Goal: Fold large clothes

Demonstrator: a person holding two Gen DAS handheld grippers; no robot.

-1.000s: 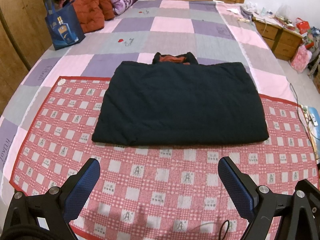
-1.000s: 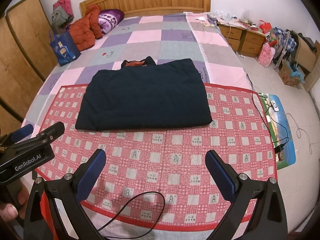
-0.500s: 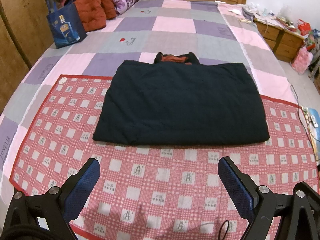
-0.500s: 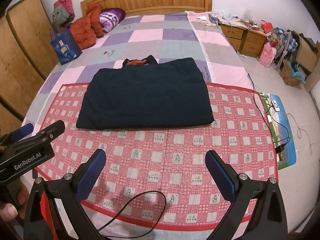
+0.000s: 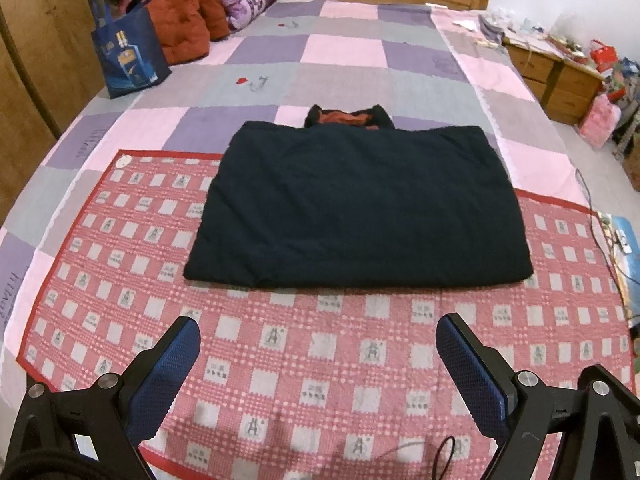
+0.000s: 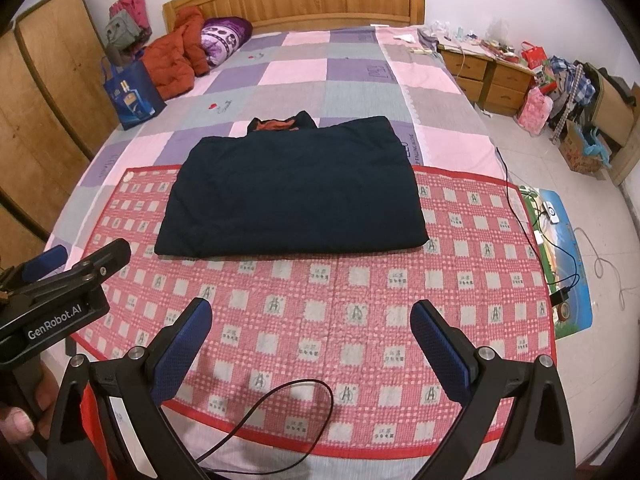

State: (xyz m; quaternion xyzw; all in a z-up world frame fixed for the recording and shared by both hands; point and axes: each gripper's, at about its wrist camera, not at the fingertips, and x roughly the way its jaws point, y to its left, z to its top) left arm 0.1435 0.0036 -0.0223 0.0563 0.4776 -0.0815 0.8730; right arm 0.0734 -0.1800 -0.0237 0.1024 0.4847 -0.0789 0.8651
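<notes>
At the lower left of your right wrist view, white lettering reading "GenRobot.AI" runs along the side of your left gripper (image 6: pixel 60 264); its fingers are seen side-on there, but your left wrist view shows that left gripper (image 5: pixel 318 354) with both blue pads spread wide and nothing between them. Your right gripper (image 6: pixel 311 330) at the bottom centre is likewise spread wide and holds nothing. Faint purple writing sits on the patchwork bedspread (image 6: pixel 300 76) just right of the garment, too small to read in full.

You have one dark navy jacket (image 5: pixel 360 208) to deal with, folded into a flat rectangle at the centre of both views, its orange-lined collar (image 5: pixel 344 117) poking out at the far edge. Its near half lies on one red checked mat (image 5: pixel 300 360), the far half on the bedspread.

At upper left you can see one blue tote bag (image 6: pixel 132 96), one orange puffer coat (image 6: pixel 176 60) and one purple pillow (image 6: pixel 224 38). A thin black cable (image 6: pixel 296 400) loops over the mat's near edge between your right gripper's fingers
</notes>
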